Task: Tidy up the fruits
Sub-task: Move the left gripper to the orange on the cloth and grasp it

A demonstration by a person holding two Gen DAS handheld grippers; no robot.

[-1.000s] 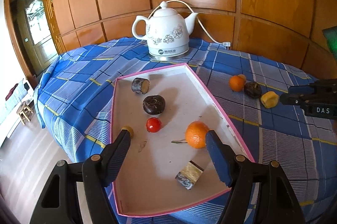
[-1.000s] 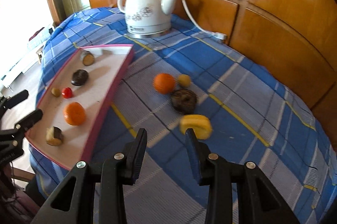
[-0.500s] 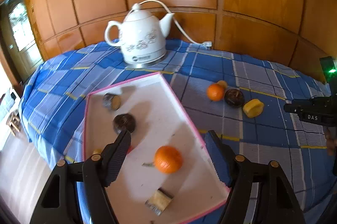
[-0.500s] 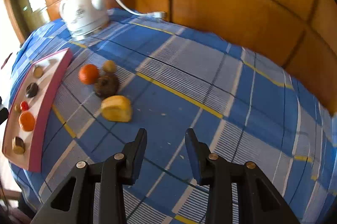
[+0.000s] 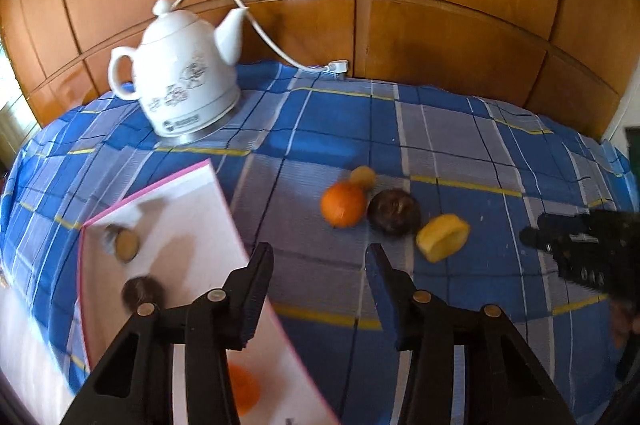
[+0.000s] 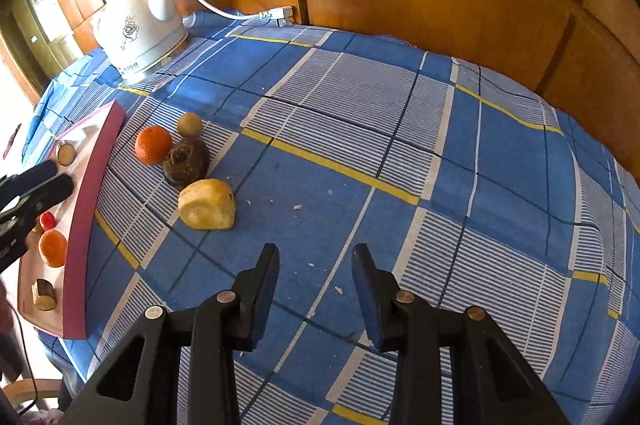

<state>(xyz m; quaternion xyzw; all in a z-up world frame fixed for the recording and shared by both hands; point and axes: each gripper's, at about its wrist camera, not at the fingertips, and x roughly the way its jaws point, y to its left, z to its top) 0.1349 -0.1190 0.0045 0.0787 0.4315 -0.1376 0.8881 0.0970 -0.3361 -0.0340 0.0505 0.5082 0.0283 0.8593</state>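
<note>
Red fruit (image 6: 47,220), right view only.

Tablecloth (image 6: 360,129): blue-and-white plaid, yellow lines. Kettle (image 5: 186,85): white, grey floral print. Tray (image 6: 86,209): pink-rimmed, white inside.

Left gripper (image 5: 320,289) over the checked cloth (image 5: 340,121), jaws closing, nothing between them. Beyond the fingertips: orange (image 5: 343,205), dark round fruit (image 5: 394,212), yellow piece (image 5: 443,237), in a close row. Pink-rimmed tray (image 5: 224,209) at left. White kettle (image 5: 182,93) at the back.
</note>
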